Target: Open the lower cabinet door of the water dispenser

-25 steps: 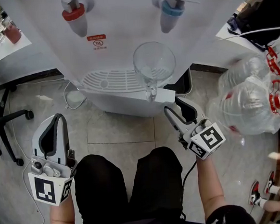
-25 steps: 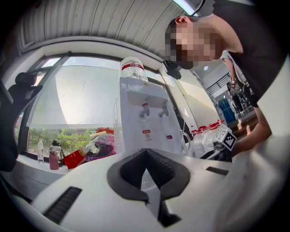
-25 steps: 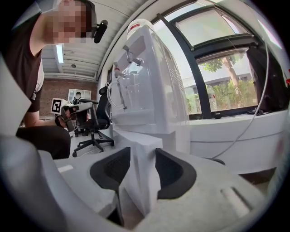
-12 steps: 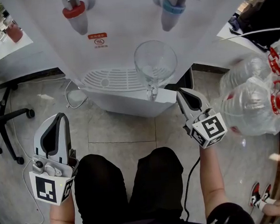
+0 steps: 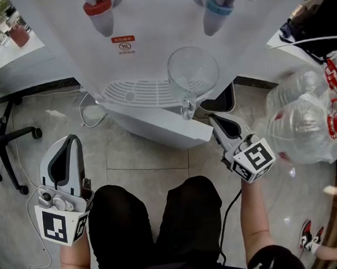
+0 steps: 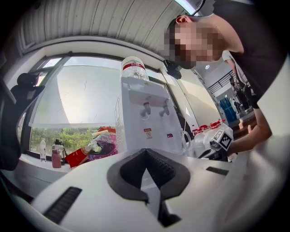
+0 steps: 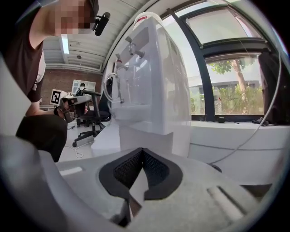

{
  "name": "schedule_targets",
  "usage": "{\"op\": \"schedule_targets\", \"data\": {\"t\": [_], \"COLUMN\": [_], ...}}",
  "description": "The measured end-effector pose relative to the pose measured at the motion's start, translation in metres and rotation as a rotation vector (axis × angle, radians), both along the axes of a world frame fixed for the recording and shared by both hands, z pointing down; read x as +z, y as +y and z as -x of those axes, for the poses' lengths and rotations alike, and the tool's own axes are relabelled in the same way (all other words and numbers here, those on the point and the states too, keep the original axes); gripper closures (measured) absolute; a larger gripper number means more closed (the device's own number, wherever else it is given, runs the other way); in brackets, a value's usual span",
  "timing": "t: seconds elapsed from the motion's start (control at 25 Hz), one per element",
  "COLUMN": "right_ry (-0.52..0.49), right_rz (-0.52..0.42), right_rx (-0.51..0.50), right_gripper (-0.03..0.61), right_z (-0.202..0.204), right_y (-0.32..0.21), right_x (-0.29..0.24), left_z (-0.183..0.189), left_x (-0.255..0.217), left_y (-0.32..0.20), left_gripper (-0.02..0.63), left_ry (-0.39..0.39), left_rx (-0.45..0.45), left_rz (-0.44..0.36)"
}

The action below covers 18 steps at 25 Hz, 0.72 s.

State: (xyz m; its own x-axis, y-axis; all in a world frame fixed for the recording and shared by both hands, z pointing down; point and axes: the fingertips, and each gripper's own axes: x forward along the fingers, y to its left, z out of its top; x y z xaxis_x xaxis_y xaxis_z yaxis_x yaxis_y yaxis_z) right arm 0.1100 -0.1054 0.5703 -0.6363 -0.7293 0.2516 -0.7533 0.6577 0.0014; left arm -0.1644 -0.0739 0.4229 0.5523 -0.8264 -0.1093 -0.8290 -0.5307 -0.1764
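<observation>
Lower cabinet door point(image 5: 156, 125) of the water dispenser point(image 5: 161, 39): low on the white body, directly under the drip tray point(image 5: 131, 94), standing ajar. Angled out over the tiled floor point(image 5: 141, 162), free edge toward the right of the head view, dark gap showing behind that edge. Right gripper point(image 5: 212, 120): jaws pressed fully together, tips right at the door's free edge, touching it or very nearly. Actual pinch on the edge not discernible; nothing plainly visible between the pads in the right gripper view, only the white door panel slanting out to the left of the cabinet beyond them. Left gripper point(image 5: 71, 143): jaws likewise closed, holding nothing, held low at the left of the head view, well apart from the dispenser and just beside the dark-trousered legs point(image 5: 152, 219). On the drip tray, a clear stemmed glass point(image 5: 192, 71), upright, nearer the blue tap point(image 5: 216, 8) than the red tap point(image 5: 98, 12). Past the right gripper, large clear water bottles point(image 5: 298, 121) with red fittings, bunched near the right edge. At far left, an office chair point(image 5: 3, 138) with black legs on the floor.
</observation>
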Motion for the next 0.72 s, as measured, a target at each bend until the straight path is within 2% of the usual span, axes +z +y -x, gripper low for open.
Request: {"op": "schedule_targets", "data": {"t": [0.32, 0.48, 0.72], "right_ry": [0.042, 0.048, 0.167], "right_rz": [0.04, -0.036, 0.012], "right_rx": [-0.227, -0.382, -0.577], "right_gripper": [0.575, 0.575, 0.575], "right_z": [0.053, 0.084, 0.116], "right_y": [0.036, 0.052, 0.078], "right_x": [0.005, -0.005, 0.004], "left_z": [0.005, 0.009, 0.015], "left_x": [0.003, 0.001, -0.001], "left_y": [0.005, 0.01, 0.016], "left_gripper": [0.606, 0.606, 0.606], "left_ry": [-0.004, -0.01, -0.014], "left_rx": [-0.012, -0.025, -0.048], "left_rz": [0.009, 0.002, -0.005]}}
